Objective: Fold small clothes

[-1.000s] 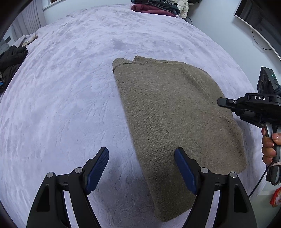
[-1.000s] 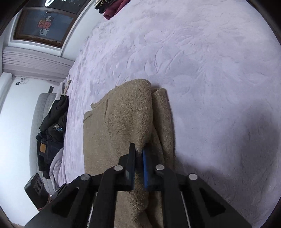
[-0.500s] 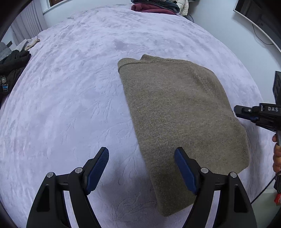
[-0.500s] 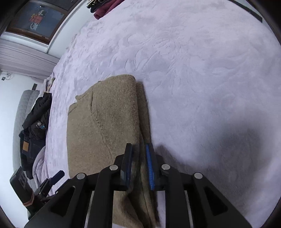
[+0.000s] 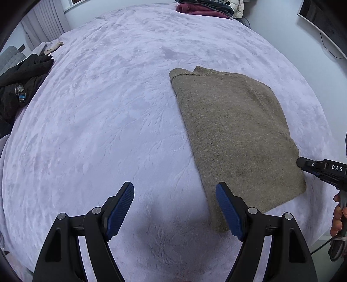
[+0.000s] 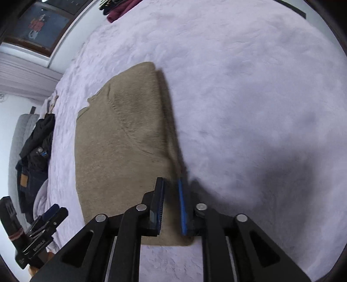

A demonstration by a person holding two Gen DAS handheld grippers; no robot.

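A khaki knitted sweater (image 5: 234, 134) lies folded flat on the lilac bed cover (image 5: 108, 108), its collar at the far end. My left gripper (image 5: 173, 186) hangs above the cover just left of the sweater's near corner. Its jaws are wide and still opening, with nothing between them. In the right wrist view my right gripper (image 6: 169, 180) hovers over the right near edge of the sweater (image 6: 121, 141). Its jaws stand a narrow gap apart and are opening, and the pads press on no cloth. The left gripper (image 6: 49, 214) shows at the lower left there.
A heap of black clothes (image 5: 21, 86) lies at the bed's left edge. Maroon and dark garments (image 5: 201, 10) are stacked at the far edge. A dark screen (image 5: 321, 26) hangs on the wall at the right. A person's hand (image 5: 338, 214) holds the right gripper's handle.
The right gripper let go of the sweater's fold, parted its jaws and drew back toward the near edge; the fold now lies flat. The left gripper pulled back and its jaws widened a little.
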